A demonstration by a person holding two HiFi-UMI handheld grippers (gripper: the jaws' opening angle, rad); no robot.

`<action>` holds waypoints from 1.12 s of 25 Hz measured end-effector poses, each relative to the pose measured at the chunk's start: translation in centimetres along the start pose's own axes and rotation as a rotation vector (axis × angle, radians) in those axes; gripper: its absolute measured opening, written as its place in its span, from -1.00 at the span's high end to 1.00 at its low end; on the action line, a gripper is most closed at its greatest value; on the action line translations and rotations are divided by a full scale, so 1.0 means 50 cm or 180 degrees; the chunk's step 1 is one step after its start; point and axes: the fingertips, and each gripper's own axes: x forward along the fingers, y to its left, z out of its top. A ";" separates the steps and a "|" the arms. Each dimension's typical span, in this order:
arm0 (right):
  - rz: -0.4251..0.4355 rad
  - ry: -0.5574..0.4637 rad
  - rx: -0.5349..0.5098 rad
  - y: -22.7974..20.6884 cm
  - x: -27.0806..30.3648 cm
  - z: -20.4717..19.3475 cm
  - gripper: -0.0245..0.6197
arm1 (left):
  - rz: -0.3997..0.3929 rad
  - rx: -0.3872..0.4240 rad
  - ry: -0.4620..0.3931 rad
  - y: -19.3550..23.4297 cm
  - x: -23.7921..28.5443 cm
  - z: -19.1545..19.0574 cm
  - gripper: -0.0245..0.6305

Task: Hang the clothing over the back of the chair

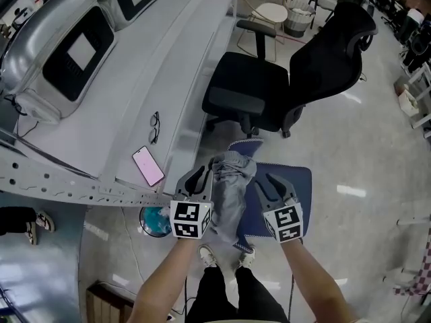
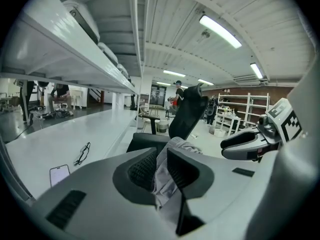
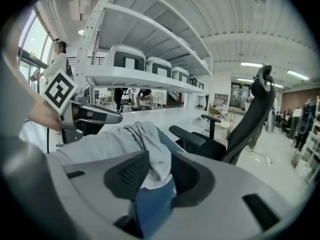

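A grey and blue garment [image 1: 232, 180] hangs bunched between my two grippers, above the floor and just in front of my feet. My left gripper [image 1: 201, 178] is shut on its grey cloth [image 2: 182, 146]; the fabric fills the gap at the left gripper [image 2: 161, 171]. My right gripper [image 1: 273, 188] grips the other side, where grey cloth [image 3: 135, 134] over a blue layer is pinched at the right gripper [image 3: 152, 176]. The black office chair [image 1: 323, 59] stands farther ahead, its tall back [image 3: 250, 119] at the right and its seat toward the desk. The chair [image 2: 187, 111] is bare.
A long white desk [image 1: 135, 99] runs along the left, with a pink phone [image 1: 147, 165], glasses [image 1: 154, 126] and grey cases [image 1: 60, 52] on it. A teal object [image 1: 156, 221] lies under its edge. Beyond the chair are a round stool [image 1: 269, 12] and shelving.
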 end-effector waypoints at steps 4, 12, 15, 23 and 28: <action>-0.0034 -0.0134 -0.0015 0.018 -0.046 0.045 0.74 | 0.0046 -0.0010 -0.0096 -0.027 -0.039 0.034 0.82; 0.0173 -0.0429 0.0021 0.101 -0.168 0.122 0.86 | 0.0111 -0.0047 -0.0196 -0.119 -0.155 0.075 0.90; 0.0228 -0.0509 0.0060 0.129 -0.228 0.138 0.87 | 0.0171 -0.0114 -0.0232 -0.156 -0.211 0.086 0.90; 0.0392 -0.0684 0.0159 0.130 -0.359 0.129 0.87 | 0.0319 -0.0131 -0.0356 -0.248 -0.354 0.096 0.90; 0.0517 -0.0686 0.0181 0.133 -0.358 0.105 0.87 | 0.0539 -0.0199 -0.0344 -0.249 -0.404 0.072 0.90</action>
